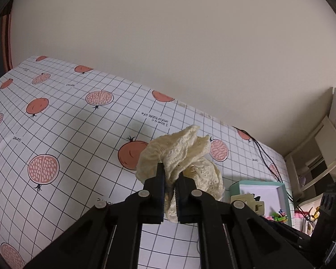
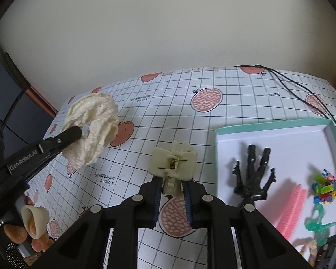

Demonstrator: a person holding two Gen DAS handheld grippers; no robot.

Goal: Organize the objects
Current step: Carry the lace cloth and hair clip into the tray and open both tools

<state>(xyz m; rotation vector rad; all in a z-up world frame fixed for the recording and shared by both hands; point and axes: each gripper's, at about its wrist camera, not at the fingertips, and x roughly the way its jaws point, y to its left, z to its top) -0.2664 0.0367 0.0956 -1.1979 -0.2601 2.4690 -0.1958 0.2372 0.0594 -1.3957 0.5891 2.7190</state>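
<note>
Left wrist view. Left hand-held gripper [image 1: 170, 192], lower centre: clenched on a cream lace scrunchie [image 1: 179, 159], lifted clear of the bench [image 1: 78, 134]. Scrunchie: soft, ruffled, eyelet-patterned, bunched above and below the jaws. Teal-rimmed tray [image 1: 284, 192] at lower right.

Right wrist view. Right hand-held gripper [image 2: 172, 190], lower centre: grasping a cream hair claw clip [image 2: 172, 163] by its lower end, spring facing the camera. Tray [image 2: 268, 126] at right holds a black claw clip [image 2: 255, 177], pink comb [image 2: 293, 213] and small coloured clips [image 2: 326, 189]. Scrunchie [image 2: 94, 130] at upper left, in the other gripper.

Risks, as judged: the narrow hold could let the hard clip pivot or slip; loose lace may snag on the jaws at release; either item could catch the tray rim.
</note>
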